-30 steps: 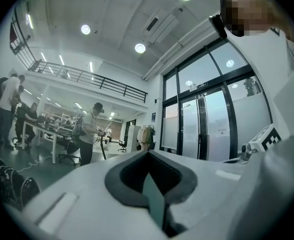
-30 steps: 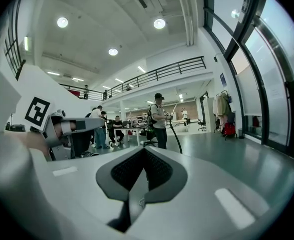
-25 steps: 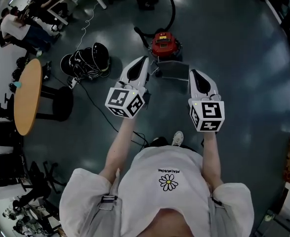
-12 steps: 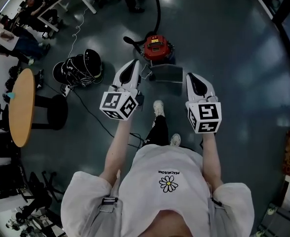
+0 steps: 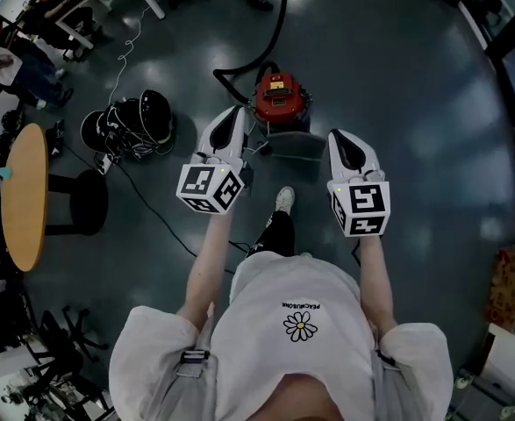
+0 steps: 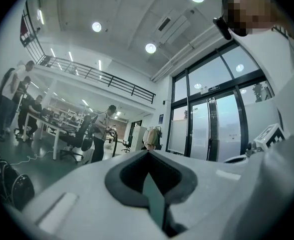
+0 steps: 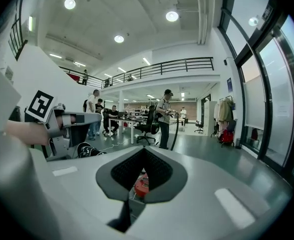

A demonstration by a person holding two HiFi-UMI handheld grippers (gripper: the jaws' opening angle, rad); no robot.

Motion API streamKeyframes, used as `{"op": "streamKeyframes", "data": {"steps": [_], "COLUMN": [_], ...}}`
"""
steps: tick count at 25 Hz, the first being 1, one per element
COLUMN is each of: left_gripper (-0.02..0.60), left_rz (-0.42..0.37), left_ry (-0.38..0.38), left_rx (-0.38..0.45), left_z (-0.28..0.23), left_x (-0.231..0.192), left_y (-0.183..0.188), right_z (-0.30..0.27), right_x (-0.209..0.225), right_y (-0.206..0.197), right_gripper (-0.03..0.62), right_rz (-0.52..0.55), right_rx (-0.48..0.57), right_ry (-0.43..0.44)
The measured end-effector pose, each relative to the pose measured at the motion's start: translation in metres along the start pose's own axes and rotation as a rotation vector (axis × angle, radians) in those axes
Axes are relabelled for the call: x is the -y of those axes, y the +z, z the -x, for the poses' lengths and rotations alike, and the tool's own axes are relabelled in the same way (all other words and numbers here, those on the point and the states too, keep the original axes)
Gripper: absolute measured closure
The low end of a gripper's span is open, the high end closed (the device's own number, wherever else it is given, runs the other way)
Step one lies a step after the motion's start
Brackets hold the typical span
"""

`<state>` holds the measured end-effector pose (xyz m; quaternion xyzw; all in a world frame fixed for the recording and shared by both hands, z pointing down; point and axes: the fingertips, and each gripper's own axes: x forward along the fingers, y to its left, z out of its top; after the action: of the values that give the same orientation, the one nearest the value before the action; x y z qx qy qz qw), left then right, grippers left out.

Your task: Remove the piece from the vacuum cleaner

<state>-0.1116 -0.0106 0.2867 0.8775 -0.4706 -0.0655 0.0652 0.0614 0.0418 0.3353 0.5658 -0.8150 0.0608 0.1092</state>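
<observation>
A red vacuum cleaner stands on the dark floor ahead of me, and its black hose curves away to the top. A flat grey piece lies at its near side, between my two grippers. My left gripper hovers just left of the vacuum, jaws together and empty. My right gripper hovers to the right of the grey piece, likewise shut and empty. In the right gripper view the vacuum shows red through the notch of the right gripper. The left gripper faces the hall.
A black pile of gear with a cable trailing from it lies to the left. Farther left are a round wooden table and a black stool. People sit at desks at the top left.
I have stepped forward; the vacuum now lies between and just beyond the gripper tips. Both grippers kept their pose, shut and empty.
</observation>
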Motion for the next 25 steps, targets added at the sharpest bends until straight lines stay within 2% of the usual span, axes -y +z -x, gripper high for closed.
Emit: {"op": "streamKeyframes", "data": {"steps": [9, 13, 19, 25], "left_gripper": [0.581, 0.581, 0.581, 0.581], "left_rz": [0.042, 0.067, 0.089, 0.069], "left_ry": [-0.026, -0.061, -0.077, -0.118], "left_rx": [-0.084, -0.125, -0.21, -0.369], "left_z": [-0.091, -0.126, -0.167, -0.197], "left_x": [-0.086, -0.109, -0.125, -0.128], "left_y": [-0.019, -0.032, -0.072, -0.139], "right_z": [-0.124, -0.164, -0.195, -0.229], "right_x": [0.032, 0.041, 0.06, 0.08], "right_y": [0.03, 0.031, 0.01, -0.025], "right_gripper": [0.569, 0.569, 0.569, 0.569], "right_rz": [-0.003, -0.023, -0.031, -0.05], "right_rx": [-0.051, -0.084, -0.154, -0.21], "right_ry": [-0.039, -0.055, -0.058, -0.014]}}
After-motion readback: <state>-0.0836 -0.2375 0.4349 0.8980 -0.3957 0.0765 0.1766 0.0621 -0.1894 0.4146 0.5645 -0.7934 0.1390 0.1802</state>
